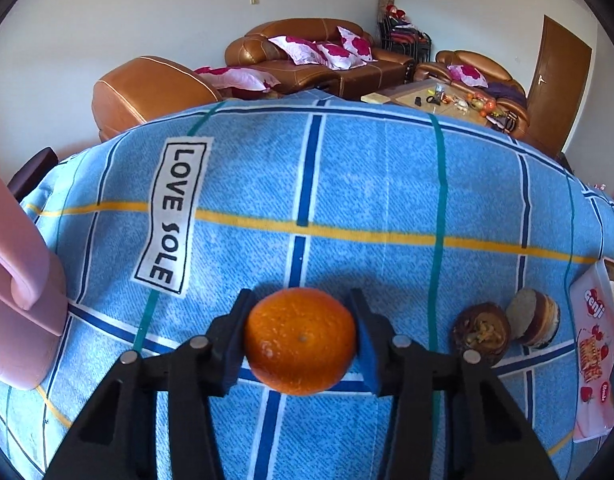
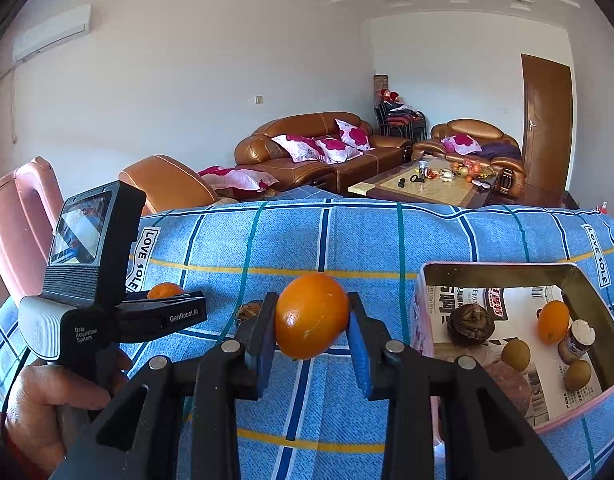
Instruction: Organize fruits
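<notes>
Desk (image 1: 387, 184): covered by a blue checked cloth with "LOVE SOLE" labels; all the fruit is carried on it, so the sorting appears to be done across this one surface.

Box (image 2: 571, 280): an open container with gold inner walls, lined with printed paper, set at the right side of the desk. An orange fruit, two brownish round fruits, a dark rough fruit and a small jar-like thing are seen inside. It is judged to be the collecting place for the fruit.

Left tool (image 1: 301, 340): held in a person's hand (image 2: 39, 412) at the left of the right wrist view. Its blue pads are laid against both sides of an orange (image 1: 299, 340), which sits low over the cloth; whether it is already lifted cannot be told. The grip is taken across the widest part, probably so the round fruit cannot roll out.

Right tool (image 2: 311, 322): pinched on a second orange (image 2: 311, 316), held clear above the cloth and just left of the box, presumably ready for placing.

Loose items (image 1: 507, 326): a dark rough fruit and a pale-ended round thing, touching, lie right of the left tool, not yet collected.

Packet (image 1: 593, 352): a pink and white wrapper at the desk's right edge.
</notes>
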The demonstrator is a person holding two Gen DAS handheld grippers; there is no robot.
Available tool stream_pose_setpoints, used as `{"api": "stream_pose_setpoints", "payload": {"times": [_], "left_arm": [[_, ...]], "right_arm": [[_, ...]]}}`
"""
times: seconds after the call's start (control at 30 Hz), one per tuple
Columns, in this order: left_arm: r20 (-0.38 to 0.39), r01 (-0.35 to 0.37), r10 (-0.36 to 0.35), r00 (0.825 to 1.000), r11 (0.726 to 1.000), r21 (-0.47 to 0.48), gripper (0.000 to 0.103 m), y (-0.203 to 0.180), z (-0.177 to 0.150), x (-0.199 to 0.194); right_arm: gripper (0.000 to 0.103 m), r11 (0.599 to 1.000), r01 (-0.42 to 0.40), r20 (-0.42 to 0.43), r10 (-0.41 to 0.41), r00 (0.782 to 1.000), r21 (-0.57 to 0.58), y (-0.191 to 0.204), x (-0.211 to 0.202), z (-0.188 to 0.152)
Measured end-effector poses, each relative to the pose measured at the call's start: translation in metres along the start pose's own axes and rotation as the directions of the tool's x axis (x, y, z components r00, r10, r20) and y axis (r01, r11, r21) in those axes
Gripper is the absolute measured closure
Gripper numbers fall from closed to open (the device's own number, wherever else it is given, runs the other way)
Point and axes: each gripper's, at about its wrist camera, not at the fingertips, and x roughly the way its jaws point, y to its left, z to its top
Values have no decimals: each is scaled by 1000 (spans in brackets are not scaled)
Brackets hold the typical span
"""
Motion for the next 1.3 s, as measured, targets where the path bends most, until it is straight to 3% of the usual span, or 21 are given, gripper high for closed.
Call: {"api": "stream_pose_setpoints", "payload": {"times": [0.13, 0.37, 1.3], "left_arm": [[21, -13, 14, 1000, 999, -47, 55, 7, -5, -7], [160, -77, 91, 983, 992, -97, 55, 17, -19, -37], [303, -127, 133, 944, 991, -41, 55, -4, -57, -84]], "right_arm": [[68, 1000, -6, 16, 6, 1000, 5, -1, -3, -1], [68, 1000, -16, 48, 17, 999, -18, 6, -9, -2], [68, 999, 24, 94, -19, 995, -46, 8, -32, -11]]}}
